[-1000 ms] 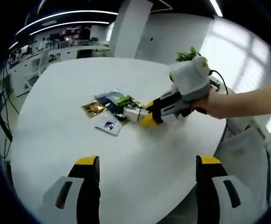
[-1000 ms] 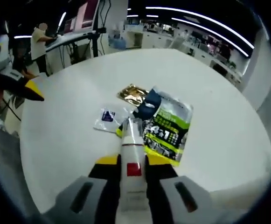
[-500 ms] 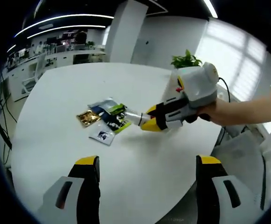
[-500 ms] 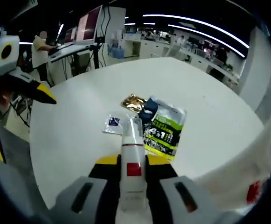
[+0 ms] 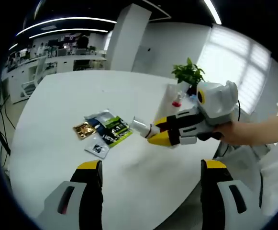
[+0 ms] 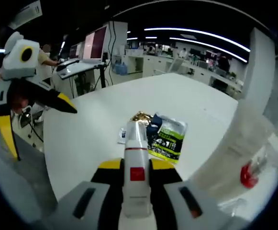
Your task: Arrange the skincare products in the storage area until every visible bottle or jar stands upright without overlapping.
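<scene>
Writing: I read "4 in 1" on the green sachet (image 6: 168,139).
Right gripper (image 6: 137,173): jaws pinch a white tube (image 6: 136,165), level above the table (image 6: 95,124).
Left gripper (image 5: 148,165): jaws spread, nothing between.

Bare white table (image 5: 57,172) lay open before the left gripper (image 5: 148,191). Flat packets (image 5: 103,133) cluttered the middle. The right gripper (image 5: 150,134), clamping a tube (image 6: 137,167), and a clear container (image 6: 234,148) blocked the right.
</scene>
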`<move>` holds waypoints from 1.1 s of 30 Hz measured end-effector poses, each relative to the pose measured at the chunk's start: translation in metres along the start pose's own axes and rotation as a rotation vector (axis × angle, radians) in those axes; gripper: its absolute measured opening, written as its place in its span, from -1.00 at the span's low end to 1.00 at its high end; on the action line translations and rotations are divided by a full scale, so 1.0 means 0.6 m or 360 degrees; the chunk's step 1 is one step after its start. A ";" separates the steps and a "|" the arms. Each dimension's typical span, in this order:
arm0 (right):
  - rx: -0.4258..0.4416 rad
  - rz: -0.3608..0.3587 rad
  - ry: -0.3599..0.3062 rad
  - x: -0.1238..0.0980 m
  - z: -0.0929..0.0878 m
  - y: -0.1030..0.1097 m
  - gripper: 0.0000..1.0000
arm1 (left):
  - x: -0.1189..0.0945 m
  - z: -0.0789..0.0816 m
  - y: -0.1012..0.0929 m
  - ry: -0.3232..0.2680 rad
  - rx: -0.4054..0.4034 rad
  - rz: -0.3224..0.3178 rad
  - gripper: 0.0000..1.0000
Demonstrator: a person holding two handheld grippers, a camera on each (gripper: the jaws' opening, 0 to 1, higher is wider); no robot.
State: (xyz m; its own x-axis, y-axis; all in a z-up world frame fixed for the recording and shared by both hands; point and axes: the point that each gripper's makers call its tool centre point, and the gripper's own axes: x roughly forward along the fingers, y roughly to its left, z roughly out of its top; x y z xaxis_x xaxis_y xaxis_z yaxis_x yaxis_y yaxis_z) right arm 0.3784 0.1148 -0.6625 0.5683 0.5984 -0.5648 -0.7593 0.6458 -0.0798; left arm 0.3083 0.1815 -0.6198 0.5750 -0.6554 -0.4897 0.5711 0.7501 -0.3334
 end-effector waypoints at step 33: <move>-0.0007 -0.0009 -0.0285 -0.167 0.037 0.058 -0.61 | 0.044 0.071 -0.156 -0.0290 -0.0512 -0.0396 0.22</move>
State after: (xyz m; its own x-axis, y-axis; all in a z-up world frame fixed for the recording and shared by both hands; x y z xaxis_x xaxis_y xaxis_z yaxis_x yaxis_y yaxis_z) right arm 0.3021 0.0880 -0.5903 0.6197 0.6698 -0.4091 -0.7570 0.6477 -0.0863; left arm 0.2951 0.0905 -0.5673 0.5534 -0.8026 -0.2227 0.5104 0.5381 -0.6708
